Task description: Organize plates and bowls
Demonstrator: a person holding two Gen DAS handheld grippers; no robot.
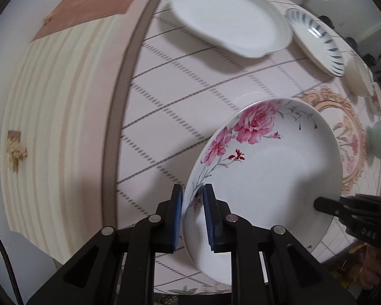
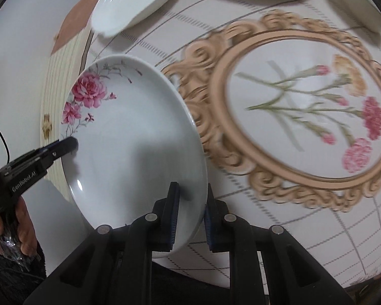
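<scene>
Round table [image 1: 165, 96] with a pink grid cloth and a printed gilt oval of carnations [image 2: 304, 106] mid-top; everything sits on that.

Biggest dish: plain white scalloped plate [image 1: 228, 17], resting flat toward the far side. Just beside it, a blue-striped plate [image 1: 315, 40]; looks like another dish under it, can't confirm. More pale crockery further along the edge, too blurred to name.

Task piece right now: rose-print plate [image 1: 266, 162], held clear of the cloth, tilted, near the table's edge, between both tools. Nothing else touches it.

Left gripper [image 1: 193, 218]: clenched on the rim at the rose-stem side, one blue pad on the face, one underneath. Right gripper [image 2: 189, 218]: pads straddle the opposite rim and look closed on it, though the outer pad's contact is partly hidden by the plate lip.

Handling, my read: glazed ceramic, stiff, moderately heavy, slick, chips or shatters if dropped. Rim pinch is the only real hold, since the well is too wide for these jaws. Two opposed rim grips share the load; a single-sided pinch would let it pivot and slide on the glaze. Keep the pads deep over the lip, not on the edge.

Likely destination is a stack with the other plates; set down flat, no drop.
</scene>
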